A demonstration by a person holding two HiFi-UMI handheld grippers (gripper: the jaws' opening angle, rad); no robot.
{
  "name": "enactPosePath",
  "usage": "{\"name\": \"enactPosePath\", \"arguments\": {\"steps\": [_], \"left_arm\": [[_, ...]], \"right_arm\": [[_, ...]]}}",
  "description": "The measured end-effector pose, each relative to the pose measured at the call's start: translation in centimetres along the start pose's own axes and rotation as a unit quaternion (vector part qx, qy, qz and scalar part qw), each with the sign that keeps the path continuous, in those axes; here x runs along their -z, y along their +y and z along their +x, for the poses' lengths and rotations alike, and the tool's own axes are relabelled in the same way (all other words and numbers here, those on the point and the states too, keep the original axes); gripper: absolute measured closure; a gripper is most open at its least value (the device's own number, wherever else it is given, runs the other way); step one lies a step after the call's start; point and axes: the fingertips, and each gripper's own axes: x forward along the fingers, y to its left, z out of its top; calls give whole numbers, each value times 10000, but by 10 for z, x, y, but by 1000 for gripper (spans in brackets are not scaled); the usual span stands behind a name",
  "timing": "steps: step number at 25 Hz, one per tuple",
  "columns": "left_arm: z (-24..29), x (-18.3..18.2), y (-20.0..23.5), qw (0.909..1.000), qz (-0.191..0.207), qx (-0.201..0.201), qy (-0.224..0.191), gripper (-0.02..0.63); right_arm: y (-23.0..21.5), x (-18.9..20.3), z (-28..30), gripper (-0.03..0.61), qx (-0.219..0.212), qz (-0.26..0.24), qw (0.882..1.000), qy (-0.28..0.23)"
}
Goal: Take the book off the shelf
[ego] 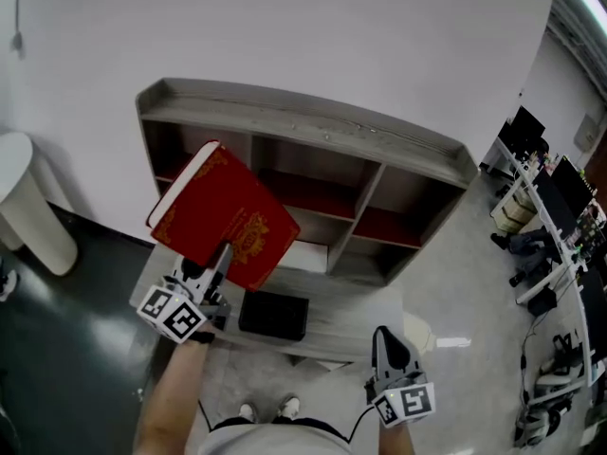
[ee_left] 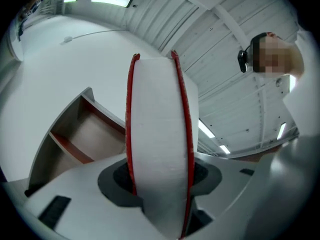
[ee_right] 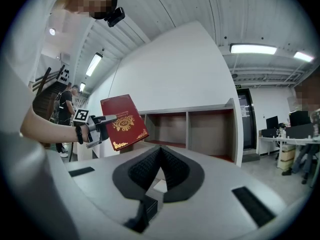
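Note:
A thick red book [ego: 223, 216] with gold print on its cover hangs tilted in the air in front of the grey shelf unit [ego: 313, 126]. My left gripper [ego: 220, 259] is shut on its lower edge. In the left gripper view the book's white page block [ee_left: 157, 134] stands between the jaws, a red cover against each pad, at the left gripper [ee_left: 159, 184]. The right gripper view shows the book [ee_right: 123, 121] out to the left, clear of the shelf [ee_right: 200, 129]. My right gripper [ego: 387, 339] hangs low at the right; its jaws [ee_right: 159, 151] are shut with nothing in them.
A black box [ego: 273, 314] lies on the low grey bench [ego: 351, 325] in front of the shelf. A white round stand [ego: 28, 207] is at the far left. Desks with monitors [ego: 550, 188] fill the right. A person [ee_right: 67, 104] stands far off.

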Motion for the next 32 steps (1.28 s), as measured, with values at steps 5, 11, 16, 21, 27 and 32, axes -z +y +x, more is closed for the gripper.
{"name": "enactPosePath", "arguments": {"steps": [5,11,16,21,27,32], "left_arm": [[-12,-10,-6,9988,461,21,144,383],[-40,-20,-15,9947,970,37,335,383],[-74,-21,-13,9905,1274,-116,507,383],[-101,-27,-12,9885,1394,-252,529,385],[-122,-40,-23,9844,1635,-296,573,385],[-142,-54,-21,9816,1779,-521,468,385]], "right_arm": [[1,-4,0,555,40,-33,10000,-48],[-3,-6,-7,555,185,-48,9998,-98],[-10,-6,-16,555,340,-56,9994,-89],[-20,-2,-24,555,483,-28,9988,-68],[-25,3,-24,555,520,-5,9986,-31],[-29,0,-23,555,498,-88,9987,11]]}}
